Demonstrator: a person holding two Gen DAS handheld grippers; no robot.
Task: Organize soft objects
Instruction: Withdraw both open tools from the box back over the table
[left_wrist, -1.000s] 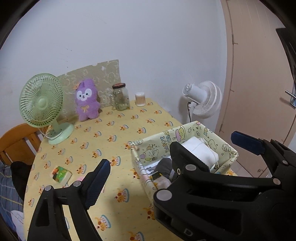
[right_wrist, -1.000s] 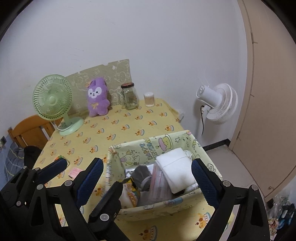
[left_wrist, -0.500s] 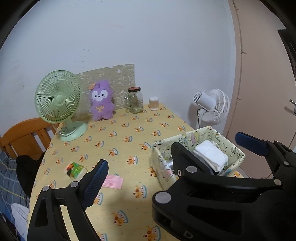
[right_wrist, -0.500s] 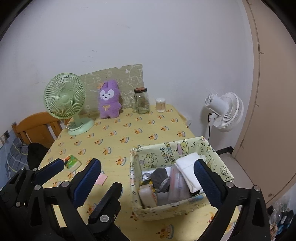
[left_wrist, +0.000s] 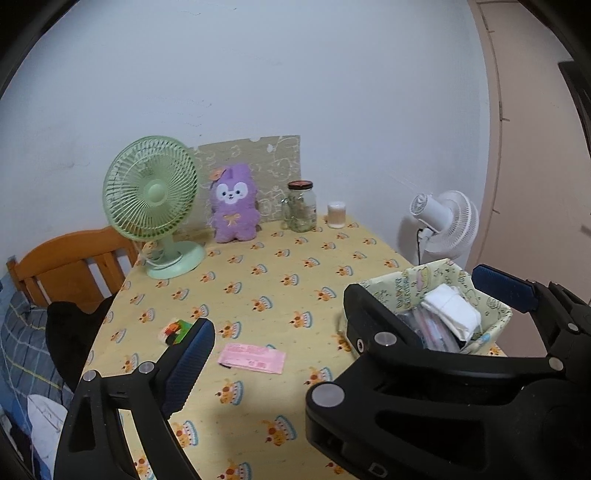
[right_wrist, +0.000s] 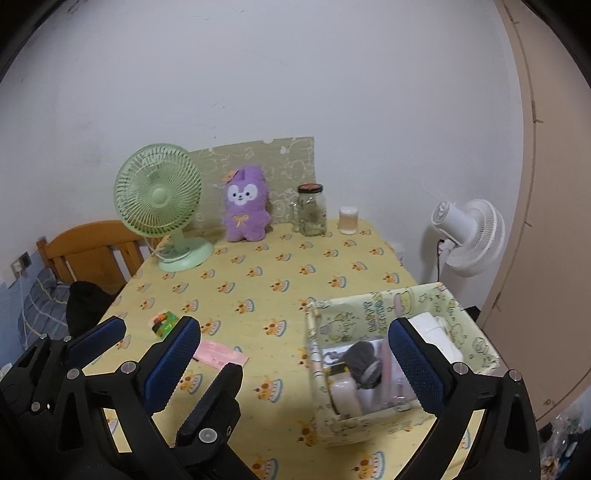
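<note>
A yellow-green fabric basket (left_wrist: 495, 314) (right_wrist: 376, 299) stands at the table's near right, holding a folded white cloth (left_wrist: 450, 310) (right_wrist: 428, 325), a grey soft item (right_wrist: 362, 358) and clear packets. A pink packet (left_wrist: 253, 358) (right_wrist: 221, 354) and a green snack packet (left_wrist: 177, 328) (right_wrist: 164, 321) lie on the cloth to its left. A purple plush (left_wrist: 234, 205) (right_wrist: 247, 205) leans at the back. My left gripper (left_wrist: 347, 317) and right gripper (right_wrist: 293, 363) hover side by side over the near edge, both open and empty.
At the back of the yellow-clothed table stand a green desk fan (left_wrist: 151, 192) (right_wrist: 159, 195), a glass jar (left_wrist: 301, 206) (right_wrist: 312, 210) and a small cup (left_wrist: 336, 214). A wooden chair (left_wrist: 70, 258) stands left, a white floor fan (right_wrist: 469, 236) right, by a door.
Both grippers have drawn back from the basket, which now looks smaller and farther off. The pink packet and more of the tabletop have come into view. Nothing was picked up.
</note>
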